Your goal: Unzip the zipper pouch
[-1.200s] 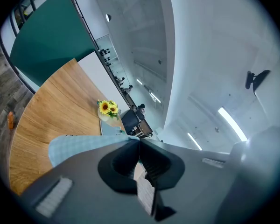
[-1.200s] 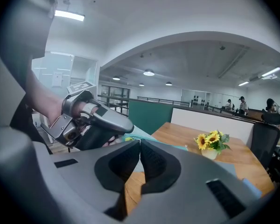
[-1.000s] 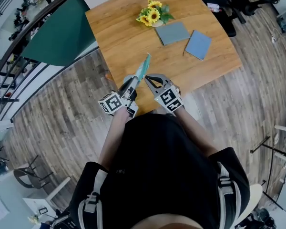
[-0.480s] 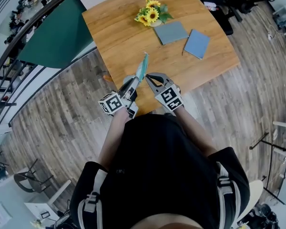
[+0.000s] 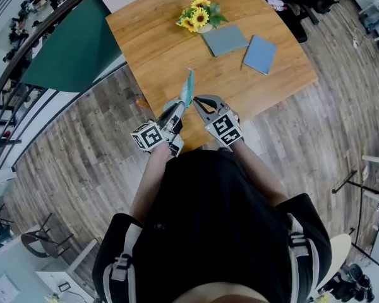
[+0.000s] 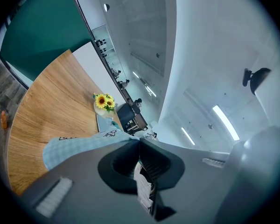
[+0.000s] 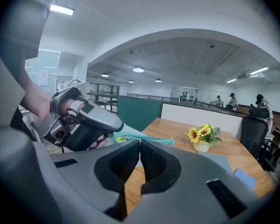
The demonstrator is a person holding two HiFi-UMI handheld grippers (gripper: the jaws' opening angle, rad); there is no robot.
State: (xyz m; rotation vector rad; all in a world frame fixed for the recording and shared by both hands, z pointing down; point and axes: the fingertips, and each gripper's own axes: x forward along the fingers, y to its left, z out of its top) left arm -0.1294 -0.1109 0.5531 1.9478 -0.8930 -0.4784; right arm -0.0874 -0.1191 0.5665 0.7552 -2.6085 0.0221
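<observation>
Teal checked fabric pouch (image 5: 189, 84) held up over the near edge of the round wooden table (image 5: 151, 49).
My left gripper (image 5: 180, 107) clamps it; right gripper (image 5: 196, 100) jaws closed just beside it.

Black short-sleeved top (image 5: 215, 219); dark shoulder straps (image 5: 131, 235) with grey buckles (image 5: 117, 267). The left tongs (image 5: 180, 106) and right tongs (image 5: 195, 99) are grey, each carrying white cubes (image 5: 146, 136) printed with black square markers.

no words or numbers can be read anywhere. the zipper pouch (image 6: 79, 146) carries small dark printed marks near its edge, too small to make out. the left marker cube (image 5: 147, 137) and the right marker cube (image 5: 219, 129) bear only black-and-white square patterns.
</observation>
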